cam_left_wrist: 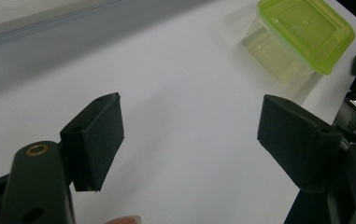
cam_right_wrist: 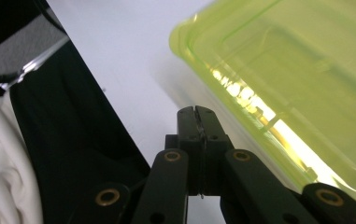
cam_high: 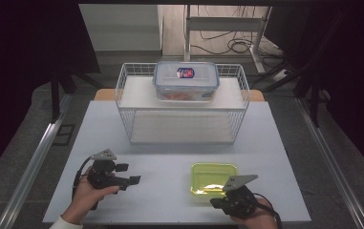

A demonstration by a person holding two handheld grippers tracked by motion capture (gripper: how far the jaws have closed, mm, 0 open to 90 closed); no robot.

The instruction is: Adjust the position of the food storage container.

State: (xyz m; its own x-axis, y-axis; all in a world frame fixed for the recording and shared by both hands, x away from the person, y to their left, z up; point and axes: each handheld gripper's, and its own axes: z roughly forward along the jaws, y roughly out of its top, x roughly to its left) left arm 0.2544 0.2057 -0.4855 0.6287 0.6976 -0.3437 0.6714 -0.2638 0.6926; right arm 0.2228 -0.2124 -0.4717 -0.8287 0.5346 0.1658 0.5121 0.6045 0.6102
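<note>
A small clear container with a yellow-green lid (cam_high: 213, 179) sits on the white table (cam_high: 170, 157) at the front right. My right gripper (cam_high: 215, 203) lies shut and empty just in front of the container's near left corner. In the right gripper view its closed tips (cam_right_wrist: 196, 112) rest beside the green lid's (cam_right_wrist: 297, 70) edge. My left gripper (cam_high: 128, 173) is held at the front left, jaws wide open with nothing between them. The left gripper view shows its pads (cam_left_wrist: 98, 140) spread over bare table, with the green-lidded container (cam_left_wrist: 302, 35) farther off.
A white wire basket (cam_high: 122, 90) stands at the back middle of the table. A clear box with a blue lid (cam_high: 186, 78) rests on its upper white shelf. A white sleeve (cam_right_wrist: 3, 163) and the table's front edge lie close to my right gripper.
</note>
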